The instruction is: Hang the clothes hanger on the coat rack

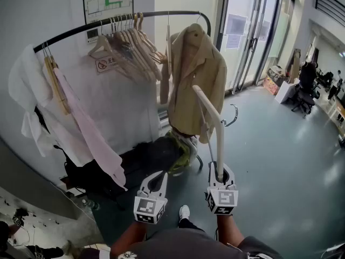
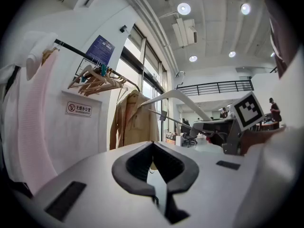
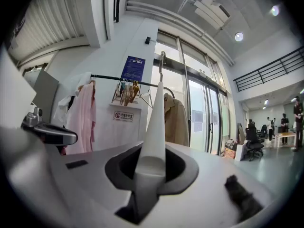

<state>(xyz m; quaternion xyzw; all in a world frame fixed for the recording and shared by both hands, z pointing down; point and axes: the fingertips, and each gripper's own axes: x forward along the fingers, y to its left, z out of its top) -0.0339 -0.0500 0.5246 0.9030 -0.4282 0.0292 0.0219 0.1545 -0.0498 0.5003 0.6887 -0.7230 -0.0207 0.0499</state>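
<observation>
A white clothes hanger [image 1: 214,124] stands up from my right gripper [image 1: 221,172], which is shut on one end of it; its metal hook [image 1: 233,115] points right. In the right gripper view the hanger [image 3: 155,120] rises between the jaws toward the rack. The coat rack's black rail [image 1: 124,20] runs across the wall ahead, above both grippers. My left gripper [image 1: 157,180] is held level beside the right one, with its jaws shut on nothing [image 2: 152,145]. From the left gripper view the hanger [image 2: 176,95] shows to the right.
On the rail hang several wooden hangers [image 1: 126,43], a beige jacket [image 1: 193,80], and pink and white garments [image 1: 81,117] at the left. Dark bags [image 1: 135,161] lie on the floor under the rack. Glass doors [image 1: 250,31] stand to the right.
</observation>
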